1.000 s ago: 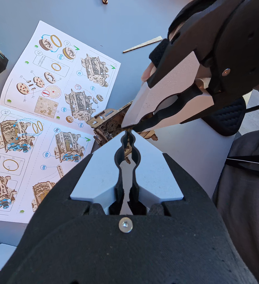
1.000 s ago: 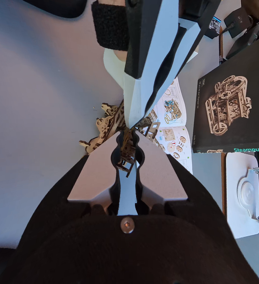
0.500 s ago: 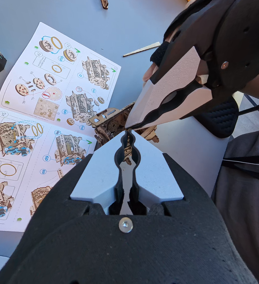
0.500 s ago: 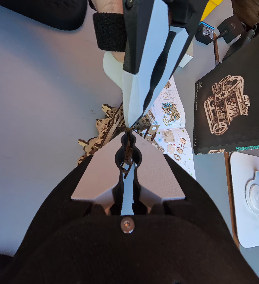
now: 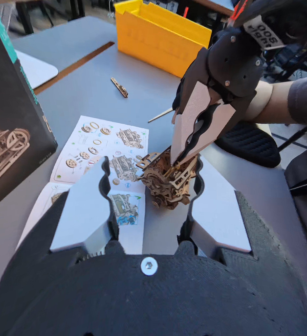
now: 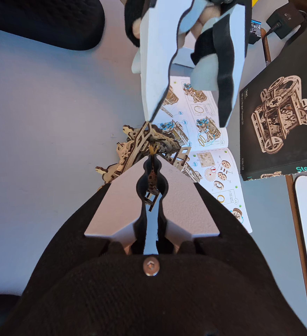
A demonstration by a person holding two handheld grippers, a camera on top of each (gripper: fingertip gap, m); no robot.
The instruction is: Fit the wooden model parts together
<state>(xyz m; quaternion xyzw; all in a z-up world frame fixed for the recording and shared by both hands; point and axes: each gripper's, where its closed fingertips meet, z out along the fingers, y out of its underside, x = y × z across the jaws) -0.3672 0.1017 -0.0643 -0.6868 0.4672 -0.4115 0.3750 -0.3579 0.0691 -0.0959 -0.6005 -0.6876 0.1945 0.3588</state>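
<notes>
Pretty bright daylight, cool bluish cast on the smooth grey tabletop (image 6: 40, 109), soft shadows. Left wrist view is motion-smeared, so the yellow plastic bin (image 5: 160, 41) and white printed instruction booklet (image 5: 101, 145) look mushy. Fisheye bends the edges; light probably comes from above.

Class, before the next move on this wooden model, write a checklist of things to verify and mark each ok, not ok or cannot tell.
1. Left gripper open, nothing in it: ok.
2. Right gripper shut on the yellow rubber band: ok.
3. Band's far end hooked onto the wooden model: cannot tell.
4. Model steadied by a second grip: not ok, it lies tilted on the grey table.
5. Instruction booklet open in view: ok.
6. Loose wooden strip clear of the work: ok.
</notes>
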